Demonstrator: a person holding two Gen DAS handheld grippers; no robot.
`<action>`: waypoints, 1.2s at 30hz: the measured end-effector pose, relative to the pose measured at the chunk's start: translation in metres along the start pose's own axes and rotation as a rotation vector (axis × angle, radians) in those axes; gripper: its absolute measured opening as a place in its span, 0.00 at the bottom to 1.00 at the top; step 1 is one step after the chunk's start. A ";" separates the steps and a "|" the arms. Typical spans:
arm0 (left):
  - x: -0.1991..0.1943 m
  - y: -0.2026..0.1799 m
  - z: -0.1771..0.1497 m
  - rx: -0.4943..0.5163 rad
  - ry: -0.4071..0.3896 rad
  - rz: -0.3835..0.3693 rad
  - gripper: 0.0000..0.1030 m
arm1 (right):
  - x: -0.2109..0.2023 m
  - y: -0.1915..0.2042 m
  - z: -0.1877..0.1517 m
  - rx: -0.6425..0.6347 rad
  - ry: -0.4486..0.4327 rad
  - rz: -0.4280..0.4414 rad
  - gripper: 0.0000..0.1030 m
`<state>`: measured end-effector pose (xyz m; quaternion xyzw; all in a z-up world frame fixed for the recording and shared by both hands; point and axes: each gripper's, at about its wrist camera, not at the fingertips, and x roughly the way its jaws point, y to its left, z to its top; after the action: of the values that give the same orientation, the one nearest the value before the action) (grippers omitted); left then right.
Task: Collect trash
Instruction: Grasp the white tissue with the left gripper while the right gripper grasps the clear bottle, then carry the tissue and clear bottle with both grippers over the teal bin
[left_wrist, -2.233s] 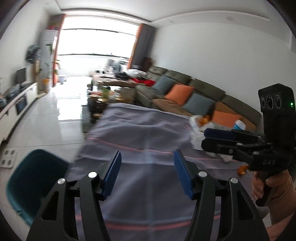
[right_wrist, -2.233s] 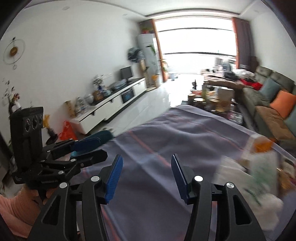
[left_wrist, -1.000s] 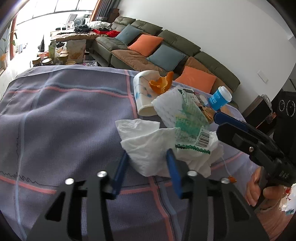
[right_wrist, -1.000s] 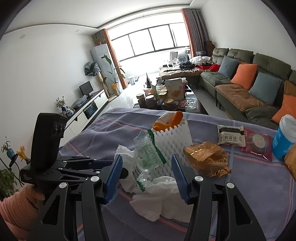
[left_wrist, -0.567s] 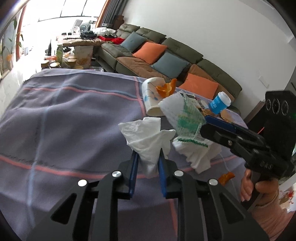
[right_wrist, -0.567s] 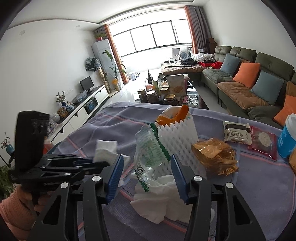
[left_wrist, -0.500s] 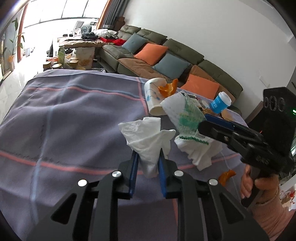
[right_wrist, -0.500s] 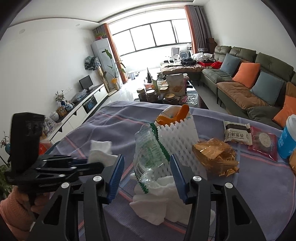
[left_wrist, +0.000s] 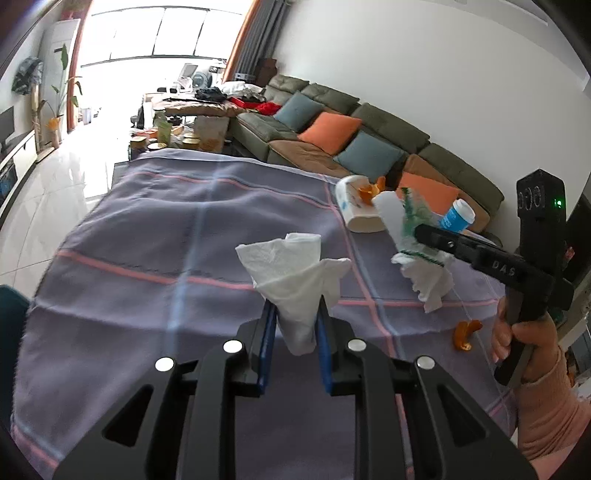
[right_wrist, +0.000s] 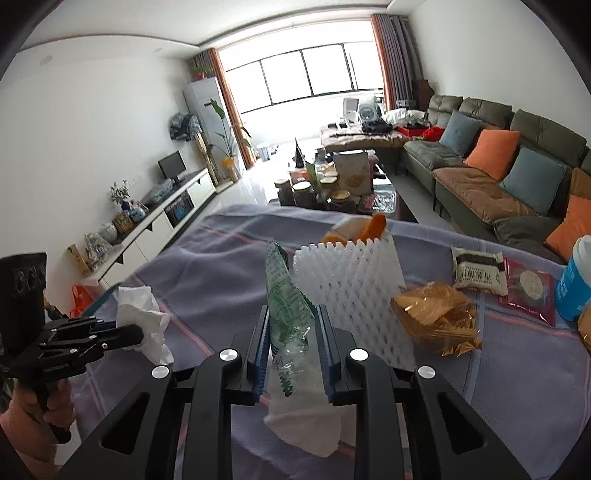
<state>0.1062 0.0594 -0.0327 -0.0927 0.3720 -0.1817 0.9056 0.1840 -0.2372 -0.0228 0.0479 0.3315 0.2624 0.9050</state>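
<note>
My left gripper is shut on a crumpled white tissue and holds it up over the purple checked cloth. The right wrist view shows that left gripper and tissue at the left. My right gripper is closing its jaws on a green and clear plastic wrapper; the blue pads touch its sides. A second white tissue lies under them. A white foam fruit net stands right behind the wrapper. The left wrist view shows the right gripper on the pile.
A tipped paper cup with orange peel, a blue cup, a gold crinkled wrapper and two snack packets lie on the cloth's right side. A loose orange peel lies near the right hand. A teal chair stands left.
The left gripper closed on the white tissue and carried it up and left, away from the pile. The right gripper's jaws narrowed onto the green wrapper while that hand stayed put.
</note>
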 end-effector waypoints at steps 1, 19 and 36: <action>-0.004 0.003 -0.001 -0.005 -0.006 -0.002 0.21 | -0.003 0.002 0.001 0.002 -0.006 0.016 0.23; -0.065 0.024 -0.024 -0.012 -0.085 0.045 0.21 | -0.006 0.070 -0.006 -0.038 0.024 0.271 0.23; -0.128 0.084 -0.045 -0.113 -0.155 0.193 0.21 | 0.036 0.164 -0.003 -0.162 0.099 0.442 0.23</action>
<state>0.0124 0.1856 -0.0081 -0.1213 0.3176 -0.0647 0.9382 0.1329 -0.0786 -0.0036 0.0336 0.3349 0.4817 0.8091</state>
